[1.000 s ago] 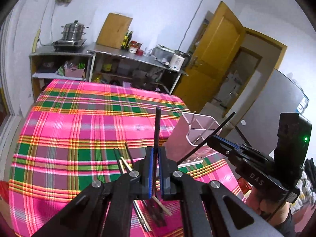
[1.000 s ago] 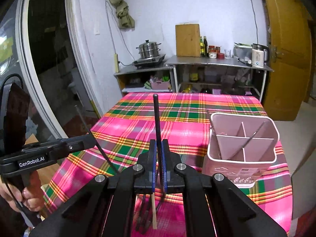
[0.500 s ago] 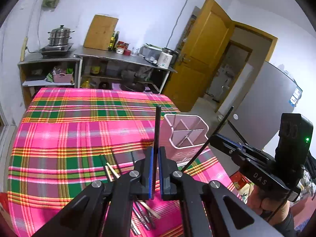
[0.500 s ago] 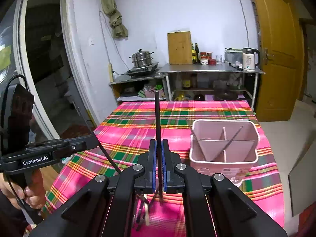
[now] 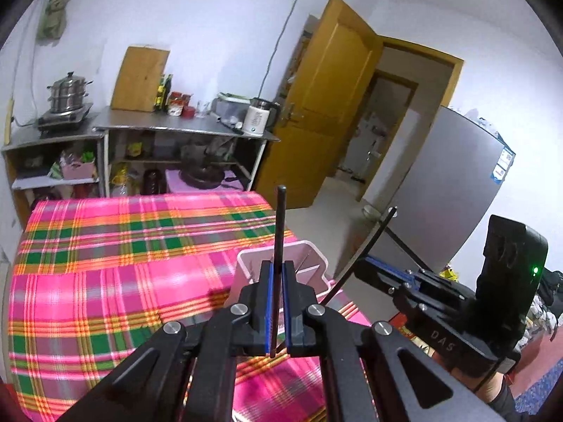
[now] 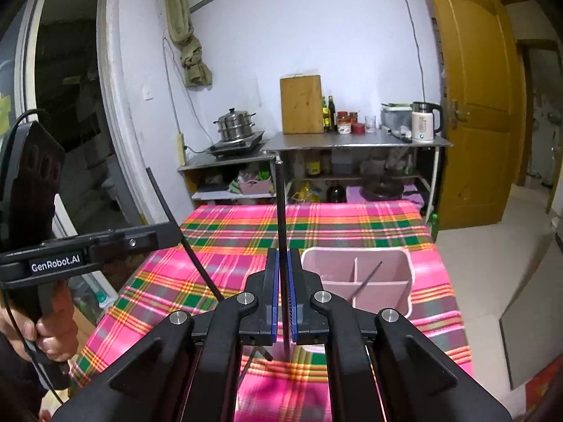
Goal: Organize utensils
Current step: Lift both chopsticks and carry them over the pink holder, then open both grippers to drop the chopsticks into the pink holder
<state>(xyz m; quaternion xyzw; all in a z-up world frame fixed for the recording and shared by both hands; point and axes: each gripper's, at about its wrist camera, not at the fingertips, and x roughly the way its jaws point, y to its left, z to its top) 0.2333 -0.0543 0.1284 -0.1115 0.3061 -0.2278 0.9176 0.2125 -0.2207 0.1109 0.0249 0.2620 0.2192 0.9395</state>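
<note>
My left gripper (image 5: 277, 267) is shut on a black chopstick (image 5: 280, 225) that stands up out of its jaws, held above the plaid table (image 5: 105, 267). A pink divided holder (image 5: 318, 258) sits just behind its fingers, partly hidden. My right gripper (image 6: 282, 256) is likewise shut on an upright black chopstick (image 6: 279, 204). The holder (image 6: 408, 302) stands ahead and to its right, with one dark chopstick (image 6: 367, 277) leaning inside. Each gripper shows in the other's view: the right gripper (image 5: 362, 269) and the left gripper (image 6: 172, 234), both gripping tilted sticks.
Loose dark utensils (image 6: 257, 355) lie on the cloth under the right gripper. Steel shelves (image 6: 352, 140) with a pot, cutting board and kettle stand past the table's far edge. A yellow door (image 6: 475, 105) and a grey fridge (image 5: 450, 190) flank the right side.
Both grippers have risen with their chopsticks still clamped. The table and the loose utensils have sunk lower in view, and the holder now sits right behind the left fingers.
</note>
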